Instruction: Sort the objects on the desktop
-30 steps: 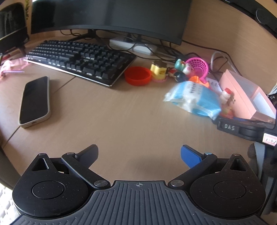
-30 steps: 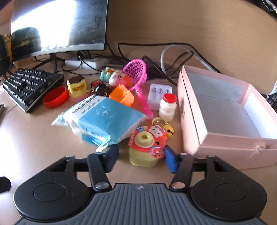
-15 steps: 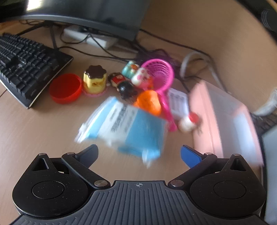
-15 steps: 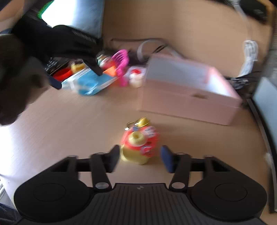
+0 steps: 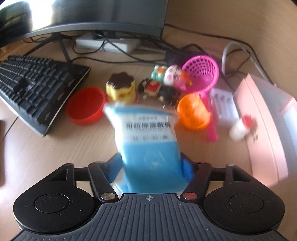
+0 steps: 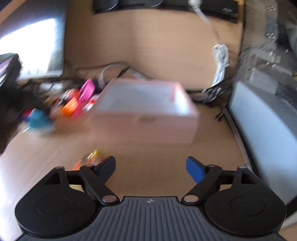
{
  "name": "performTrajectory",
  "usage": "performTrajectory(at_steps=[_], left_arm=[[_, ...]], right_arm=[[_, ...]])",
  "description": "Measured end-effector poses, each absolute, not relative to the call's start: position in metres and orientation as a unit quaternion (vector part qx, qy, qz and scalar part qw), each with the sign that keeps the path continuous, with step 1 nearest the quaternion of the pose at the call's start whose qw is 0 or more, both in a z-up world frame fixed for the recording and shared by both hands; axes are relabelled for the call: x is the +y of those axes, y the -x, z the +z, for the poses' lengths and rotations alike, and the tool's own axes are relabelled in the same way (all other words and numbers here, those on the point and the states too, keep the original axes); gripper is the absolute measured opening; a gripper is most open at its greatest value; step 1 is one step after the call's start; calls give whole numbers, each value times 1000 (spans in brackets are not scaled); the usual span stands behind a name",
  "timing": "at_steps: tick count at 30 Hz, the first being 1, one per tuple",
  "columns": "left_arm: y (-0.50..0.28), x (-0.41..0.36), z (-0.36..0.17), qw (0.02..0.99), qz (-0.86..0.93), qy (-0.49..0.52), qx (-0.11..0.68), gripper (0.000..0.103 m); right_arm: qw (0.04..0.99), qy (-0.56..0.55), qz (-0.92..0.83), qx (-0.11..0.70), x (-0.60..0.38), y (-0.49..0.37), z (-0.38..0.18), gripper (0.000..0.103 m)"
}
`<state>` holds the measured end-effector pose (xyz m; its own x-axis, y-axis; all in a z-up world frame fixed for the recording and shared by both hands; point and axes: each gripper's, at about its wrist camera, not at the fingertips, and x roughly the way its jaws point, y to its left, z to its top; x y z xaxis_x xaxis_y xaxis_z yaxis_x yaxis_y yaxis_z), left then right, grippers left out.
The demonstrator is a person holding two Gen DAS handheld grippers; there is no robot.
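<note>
A blue and white soft packet stands tilted up between the fingers of my left gripper. The jaws are closing and both pads press its lower blue end. Behind it lie a red bowl, a yellow and brown toy, small figurines, an orange cup, a pink net scoop and a small white bottle. My right gripper has its jaws opening with nothing between them. A red and yellow toy lies blurred just left of its left finger. The open pink box stands ahead.
A black keyboard and a monitor with cables fill the left and back. The pink box sits at the right of the toy pile. A grey device borders the desk on the right.
My left gripper swung right to the toy pile and closed on the blue packet. My right gripper carried the red and yellow toy out in front of the pink box, let it go and widened.
</note>
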<state>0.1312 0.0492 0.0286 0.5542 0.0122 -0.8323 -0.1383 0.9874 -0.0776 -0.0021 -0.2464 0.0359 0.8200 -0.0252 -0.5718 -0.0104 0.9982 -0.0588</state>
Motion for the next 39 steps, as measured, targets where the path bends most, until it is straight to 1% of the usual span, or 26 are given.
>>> performTrajectory(at_steps=[1,3,7,10,13,15,19,21,23,29,34,39], left_arm=[[-125,52,28,882,36,60,466,65],[-113,56,27,888,23,40,457,62],[-78,59,28,892,-36,0,450,61],[-49,59,27,889,-92,-25,448,63],[-24,60,26,884,-122,-23,451,68],[-13,61,24,884,-120,-16,452,78],[1,62,26,887,-109,2,449,87],[5,60,26,886,-113,12,449,94],[7,57,26,884,-118,16,451,96],[0,43,23,883,-113,21,455,97],[-11,22,21,885,-118,24,450,98],[-21,3,21,893,-108,-2,437,98]], right_arm=[[956,21,-18,292,-253,-4,40,95],[959,-13,-44,280,-269,-20,46,101],[955,-78,-72,276,-297,-54,47,101],[953,-101,-68,276,-306,-74,42,103],[955,-93,-59,277,-299,-87,35,103],[953,-91,-40,287,-291,-94,30,103],[951,-86,-18,298,-272,-94,30,103],[947,-99,19,305,-269,-90,33,103],[943,-106,55,309,-267,-83,37,103],[957,-30,71,280,-256,-37,55,103],[963,-18,34,267,-261,-6,56,103],[946,20,89,311,-247,6,44,103]])
